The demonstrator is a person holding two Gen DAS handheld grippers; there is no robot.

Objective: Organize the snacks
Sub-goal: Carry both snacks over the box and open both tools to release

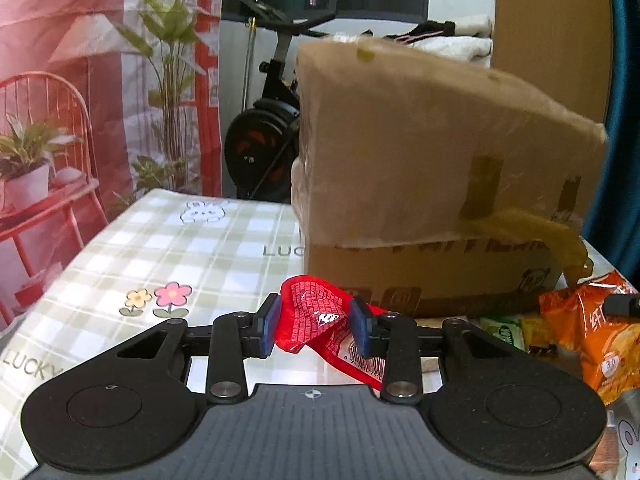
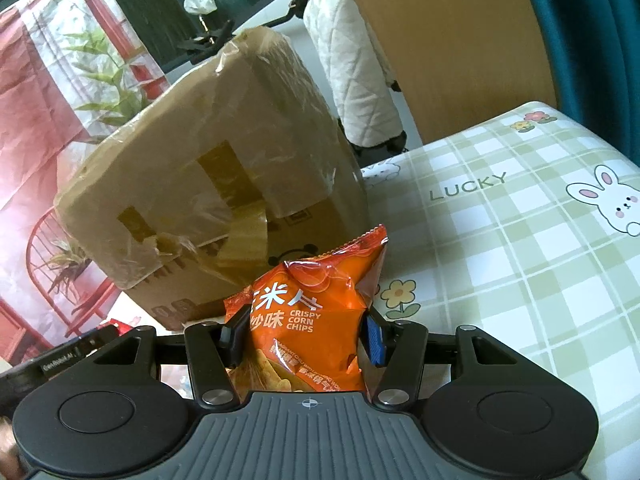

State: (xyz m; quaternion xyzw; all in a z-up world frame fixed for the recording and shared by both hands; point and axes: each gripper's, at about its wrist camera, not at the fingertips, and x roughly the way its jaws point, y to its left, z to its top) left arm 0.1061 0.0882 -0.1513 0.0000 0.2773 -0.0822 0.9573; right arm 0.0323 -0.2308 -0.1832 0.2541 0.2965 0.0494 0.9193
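The left claw [image 1: 316, 324] is clamped on a crumpled red snack packet [image 1: 316, 316], held above the checked bench [image 1: 192, 248] just in front of the cardboard box [image 1: 432, 168]. The right claw [image 2: 306, 334] squeezes an orange bag of corn chips [image 2: 316, 312] — upright between its 2 pads, near the box's lower corner.

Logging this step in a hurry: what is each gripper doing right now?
Left gripper: closed on the red snack packet.
Right gripper: closed on the orange corn chips bag.
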